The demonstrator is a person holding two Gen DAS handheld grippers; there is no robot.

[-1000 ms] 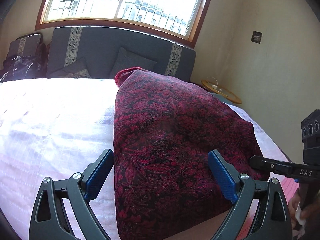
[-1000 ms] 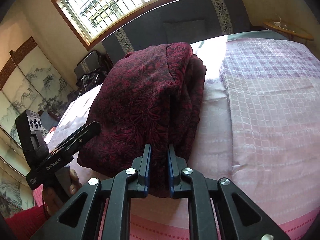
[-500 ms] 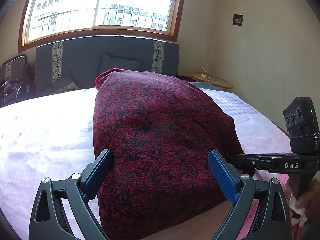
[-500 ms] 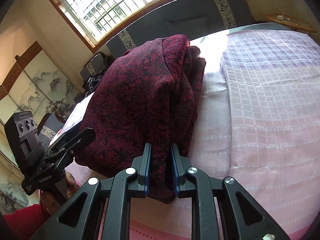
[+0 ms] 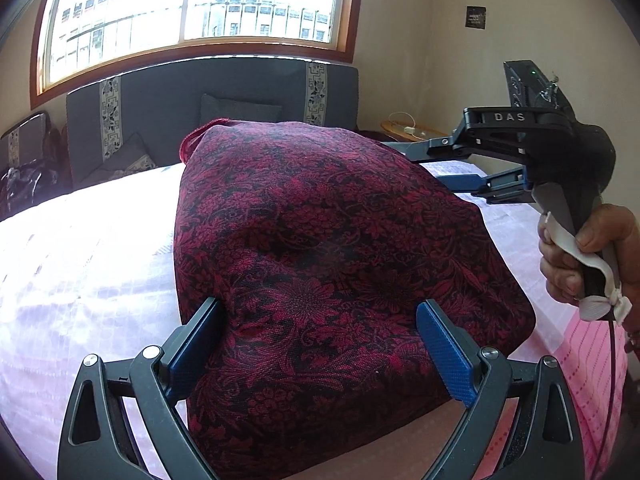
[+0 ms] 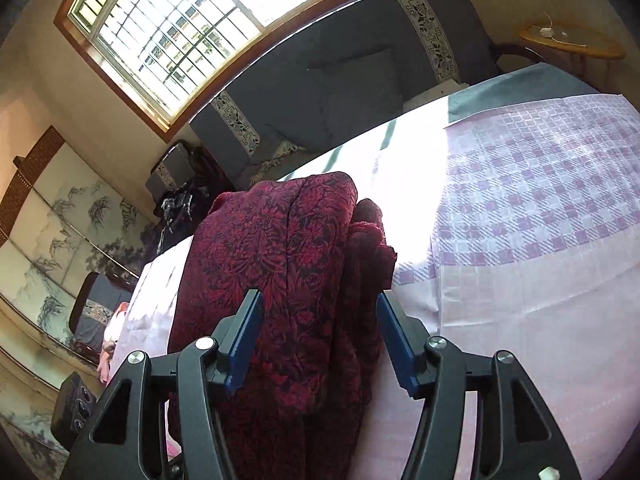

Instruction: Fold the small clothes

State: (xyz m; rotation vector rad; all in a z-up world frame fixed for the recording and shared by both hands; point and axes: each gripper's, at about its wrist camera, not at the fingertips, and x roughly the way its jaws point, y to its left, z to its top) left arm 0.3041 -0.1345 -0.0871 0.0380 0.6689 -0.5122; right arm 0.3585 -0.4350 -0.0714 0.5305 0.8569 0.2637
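Fingers of the left gripper are spread around the folded dark-red floral cloth at lower centre; the right gripper is opening, cloth between its unpressing pads.

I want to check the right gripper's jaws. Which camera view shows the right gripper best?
The right wrist view: both blue pads of the right gripper show, opening, with the folded red floral garment between them but not pressed. The left wrist view shows the right gripper from the side, in a hand, its tips hidden behind the garment.
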